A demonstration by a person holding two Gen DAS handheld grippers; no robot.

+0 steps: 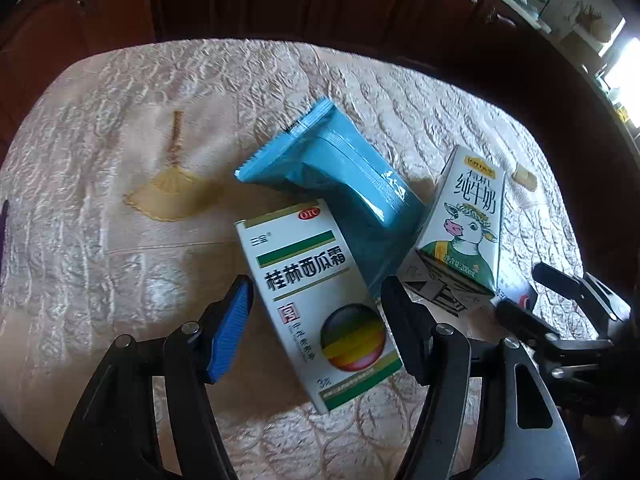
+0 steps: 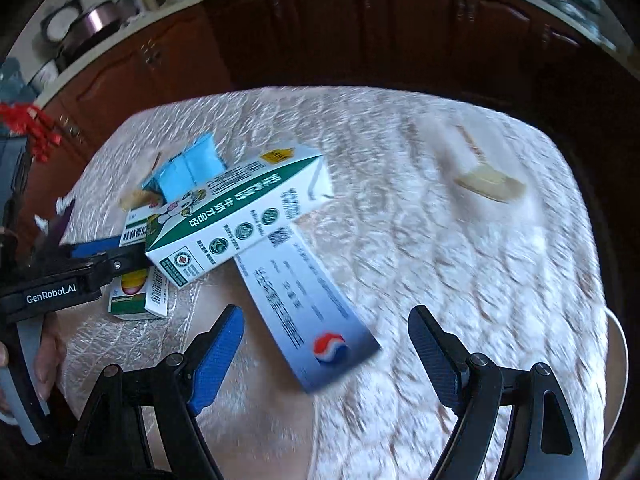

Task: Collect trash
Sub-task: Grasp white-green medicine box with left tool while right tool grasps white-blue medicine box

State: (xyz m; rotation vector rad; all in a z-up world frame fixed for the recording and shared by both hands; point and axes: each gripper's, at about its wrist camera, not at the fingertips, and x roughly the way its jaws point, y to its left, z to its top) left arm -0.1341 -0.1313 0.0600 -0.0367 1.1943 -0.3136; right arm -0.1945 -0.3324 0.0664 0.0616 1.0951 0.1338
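The left gripper (image 1: 316, 320) stands wide, jaws apart on either side of the medicine box (image 1: 316, 304) without pressing it. That box lies flat on the bench (image 1: 120, 280), its long axis running from 11 o'clock down to 5 o'clock in the left view. At 1 o'clock from it lies the blue pouch (image 1: 340, 184), its sealed end pointing to 11 o'clock. Further right stands the milk carton (image 1: 464, 224), leaning, top toward 12 o'clock.

The right gripper (image 2: 326, 344) is also wide, its jaws on either side of the near end of the toothpaste box (image 2: 308, 304), not touching it. That box's long axis runs from 11 to 5 o'clock in the right view. The carton (image 2: 240, 216) lies across its far end, top pointing to 2 o'clock.

Only the right view shows the toothpaste box at length, the carton's printed side and the left gripper (image 2: 108, 256) over the medicine box (image 2: 140, 296). Only the left view shows the cow picture and the pouch whole.
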